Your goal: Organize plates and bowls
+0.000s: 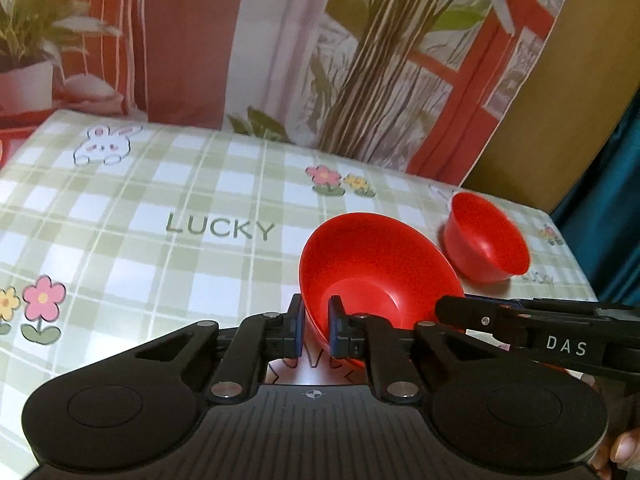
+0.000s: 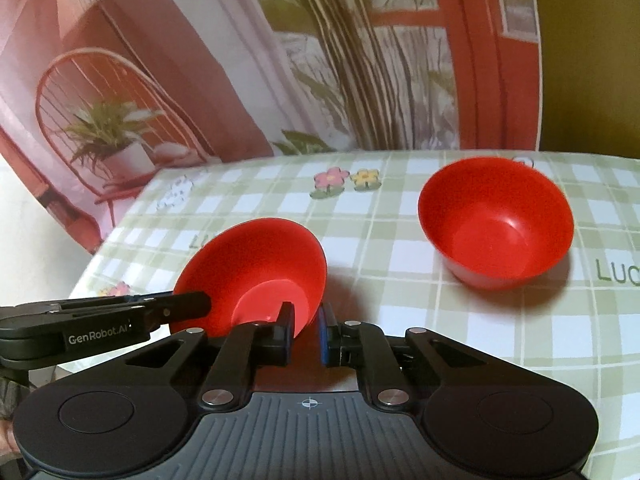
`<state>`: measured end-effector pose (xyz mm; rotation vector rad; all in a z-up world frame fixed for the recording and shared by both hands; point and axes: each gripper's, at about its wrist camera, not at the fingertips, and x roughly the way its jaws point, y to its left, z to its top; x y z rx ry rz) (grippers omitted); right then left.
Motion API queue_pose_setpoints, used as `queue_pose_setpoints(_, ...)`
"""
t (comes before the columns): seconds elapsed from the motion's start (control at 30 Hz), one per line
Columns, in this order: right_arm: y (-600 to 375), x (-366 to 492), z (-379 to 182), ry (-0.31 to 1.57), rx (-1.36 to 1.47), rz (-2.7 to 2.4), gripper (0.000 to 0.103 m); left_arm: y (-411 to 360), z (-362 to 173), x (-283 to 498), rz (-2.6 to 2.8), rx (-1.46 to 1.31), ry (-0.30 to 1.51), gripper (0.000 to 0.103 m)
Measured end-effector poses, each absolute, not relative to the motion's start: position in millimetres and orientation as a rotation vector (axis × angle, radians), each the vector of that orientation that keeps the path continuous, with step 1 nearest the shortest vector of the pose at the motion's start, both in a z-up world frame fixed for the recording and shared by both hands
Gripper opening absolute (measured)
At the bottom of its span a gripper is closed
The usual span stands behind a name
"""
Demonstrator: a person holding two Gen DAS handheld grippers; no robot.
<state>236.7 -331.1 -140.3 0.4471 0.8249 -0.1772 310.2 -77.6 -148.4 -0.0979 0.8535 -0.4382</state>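
My L fingers [image 1: 297, 330] are pinched tight on the near rim of the shallow red bowl [image 1: 372, 264], one blue pad outside the wall, the other inside. My R gripper [image 2: 306, 334] pinches the same bowl's rim too, at a different spot on the near edge: one finger inside the bowl, the other w/ its blue pad against the outer wall. So both grippers are clamped on that one bowl, which sits tilted, mouth turned toward the back of the table, in the front-centre of the tablecloth. In the L wrist view the R gripper's black finger comes in from the right across the bowl's lower right edge; in the R wrist view my L gripper [image 2: 188, 304] comes in from the left the same way. The 2nd, deeper red bowl [image 2: 496, 222] stands upright, well apart, further back and to the right, near the table's far right corner. Tablecloth [image 1: 120, 240] is green-and-white check w/ flowers, a bunny and "LUCKY" print. Behind the table hangs a printed backdrop [image 1: 280, 40] w/ plants, curtains and a red frame.
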Motion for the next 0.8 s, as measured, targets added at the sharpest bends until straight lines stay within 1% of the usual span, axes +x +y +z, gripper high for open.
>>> queue_pose_setpoints(0.33, -342.2, 195.4, -101.7, 0.723, 0.474, -0.193, 0.011, -98.2, -110.0, 282.6, -0.462, -0.046, 0.79, 0.013)
queue_pose_setpoints(0.57, -350.4, 155.4, -81.8, 0.674, 0.468, -0.211, 0.011, -121.3, -99.7, 255.0, -0.491, -0.02, 0.786, 0.014)
queue_pose_setpoints(0.8, -359.7, 114.5, -75.6, 0.64, 0.495, -0.249, 0.011, -139.8, -97.9, 229.7, -0.552, 0.006, 0.817, 0.016)
